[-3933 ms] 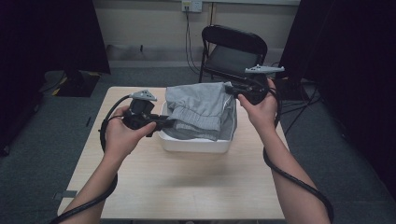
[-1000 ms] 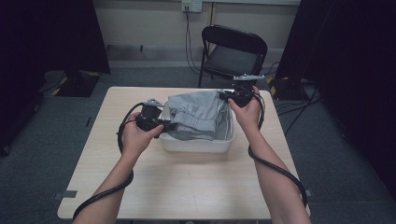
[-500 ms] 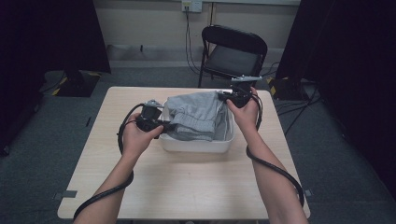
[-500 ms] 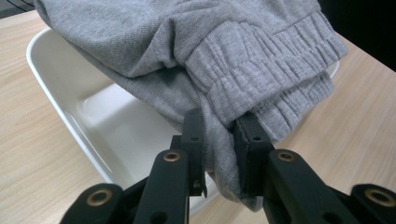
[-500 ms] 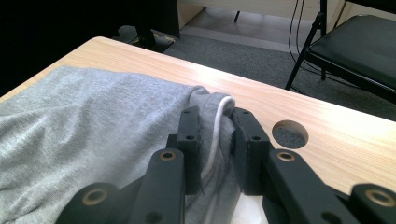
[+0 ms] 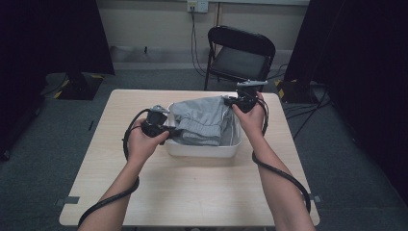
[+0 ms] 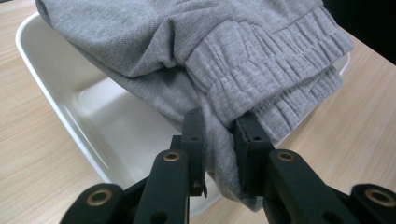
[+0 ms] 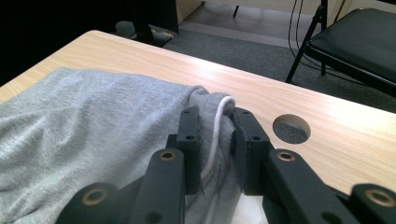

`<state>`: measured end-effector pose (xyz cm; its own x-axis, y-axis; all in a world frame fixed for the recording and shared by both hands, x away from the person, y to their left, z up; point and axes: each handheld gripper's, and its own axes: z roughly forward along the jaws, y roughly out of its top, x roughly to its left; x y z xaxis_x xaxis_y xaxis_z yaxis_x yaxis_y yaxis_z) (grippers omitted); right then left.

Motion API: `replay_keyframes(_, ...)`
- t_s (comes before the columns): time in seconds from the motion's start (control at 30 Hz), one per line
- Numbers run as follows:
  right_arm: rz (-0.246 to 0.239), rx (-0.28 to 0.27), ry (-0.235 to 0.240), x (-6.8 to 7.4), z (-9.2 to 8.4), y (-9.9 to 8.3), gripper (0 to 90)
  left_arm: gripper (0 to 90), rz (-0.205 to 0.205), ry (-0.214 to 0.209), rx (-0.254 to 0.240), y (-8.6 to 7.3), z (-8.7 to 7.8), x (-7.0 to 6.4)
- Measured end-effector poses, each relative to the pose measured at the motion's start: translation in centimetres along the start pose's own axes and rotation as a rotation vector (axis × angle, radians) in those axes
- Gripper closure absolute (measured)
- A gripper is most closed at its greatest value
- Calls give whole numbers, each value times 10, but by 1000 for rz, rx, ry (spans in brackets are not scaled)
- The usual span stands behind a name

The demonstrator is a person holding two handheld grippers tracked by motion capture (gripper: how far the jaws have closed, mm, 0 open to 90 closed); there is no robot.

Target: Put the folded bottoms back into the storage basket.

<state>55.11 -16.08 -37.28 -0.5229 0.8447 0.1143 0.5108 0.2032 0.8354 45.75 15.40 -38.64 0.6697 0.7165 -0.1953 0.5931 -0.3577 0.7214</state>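
A folded grey garment (image 6: pixel 201 119) with ribbed cuffs lies over a white plastic bin (image 6: pixel 202 148) on the wooden table. My left gripper (image 6: pixel 169 131) is at the bin's left side, shut on a bunched fold of the grey garment (image 7: pixel 224 88) just above the bin's white wall (image 7: pixel 56 107). My right gripper (image 6: pixel 230 101) is at the bin's far right corner, shut on the grey garment's (image 8: pixel 93 121) edge where a white drawstring (image 8: pixel 217 126) runs between the jaws.
A black folding chair (image 6: pixel 240 55) stands behind the table. The wooden table (image 6: pixel 192 192) has a round cable hole (image 8: pixel 291 129) close to my right gripper. Black cables trail from both grippers along the forearms. Dark curtains hang at both sides of the room.
Since the oldest frame both grippers have sunk toward the bin with the garment, which now lies lower in it. Over the last second nothing has visibly moved.
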Motion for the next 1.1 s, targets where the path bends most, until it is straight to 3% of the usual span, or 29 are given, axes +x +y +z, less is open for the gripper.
replay_keyframes(1.1, 6, 19, -8, -4, 16, -13, 748, 761, -8, 17, 22, -7, 17, 5)
